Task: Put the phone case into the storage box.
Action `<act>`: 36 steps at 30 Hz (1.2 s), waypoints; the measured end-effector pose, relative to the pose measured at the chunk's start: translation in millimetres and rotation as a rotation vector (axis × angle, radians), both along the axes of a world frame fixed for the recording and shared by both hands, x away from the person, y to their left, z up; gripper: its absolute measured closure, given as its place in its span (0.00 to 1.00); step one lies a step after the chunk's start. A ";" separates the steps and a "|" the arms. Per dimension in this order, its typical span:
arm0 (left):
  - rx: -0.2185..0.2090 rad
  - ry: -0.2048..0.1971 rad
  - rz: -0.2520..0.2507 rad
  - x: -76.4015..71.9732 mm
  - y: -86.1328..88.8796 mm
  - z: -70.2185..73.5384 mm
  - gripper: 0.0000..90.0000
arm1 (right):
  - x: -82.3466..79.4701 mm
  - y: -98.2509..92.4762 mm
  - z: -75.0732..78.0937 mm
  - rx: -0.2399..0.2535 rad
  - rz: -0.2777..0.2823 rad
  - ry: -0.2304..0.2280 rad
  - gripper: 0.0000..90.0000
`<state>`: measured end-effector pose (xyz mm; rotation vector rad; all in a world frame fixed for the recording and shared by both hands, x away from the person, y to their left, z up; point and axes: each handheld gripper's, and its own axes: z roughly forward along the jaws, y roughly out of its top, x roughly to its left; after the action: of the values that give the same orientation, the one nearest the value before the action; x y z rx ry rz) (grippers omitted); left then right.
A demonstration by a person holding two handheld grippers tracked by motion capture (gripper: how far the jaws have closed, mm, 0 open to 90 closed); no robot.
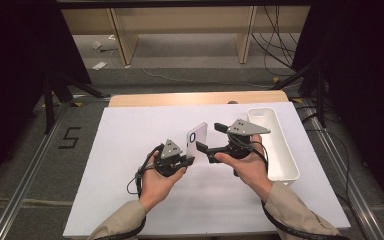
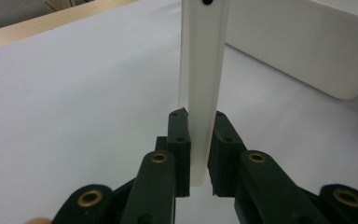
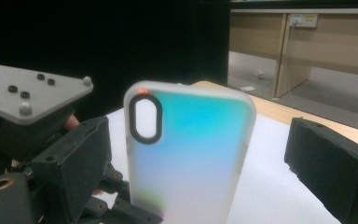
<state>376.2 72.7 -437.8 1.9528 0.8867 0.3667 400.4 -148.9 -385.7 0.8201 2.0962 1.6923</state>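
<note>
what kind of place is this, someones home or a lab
Most likely a lab or a recording workspace, not a home: a white board laid over the table as a work surface, loose cables trailing on the floor behind, and a number five marked on the floor.

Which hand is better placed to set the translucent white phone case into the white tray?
Left, probably: the left gripper is shut on the translucent white phone case, holding it upright. The right gripper stands open beside it, though nearer the long white plastic tray.
</note>
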 end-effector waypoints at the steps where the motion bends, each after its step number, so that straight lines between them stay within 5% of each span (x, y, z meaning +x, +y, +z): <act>1: 0.000 0.000 0.000 0.0 0.0 0.0 0.90 | -0.2 0.0 0.2 0.000 -0.003 -0.001 0.09; 15: 0.003 0.004 -0.027 -2.8 -18.4 -0.6 0.90 | 0.9 0.7 -3.7 0.012 -0.040 0.011 0.09; 36: 0.007 -0.006 -0.029 -5.3 -24.2 -1.3 0.90 | 0.0 2.2 -7.7 0.001 -0.072 0.017 0.17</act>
<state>370.9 48.6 -439.1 1.9681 0.8537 0.3588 400.4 -146.6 -393.4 0.9019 2.0514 1.6545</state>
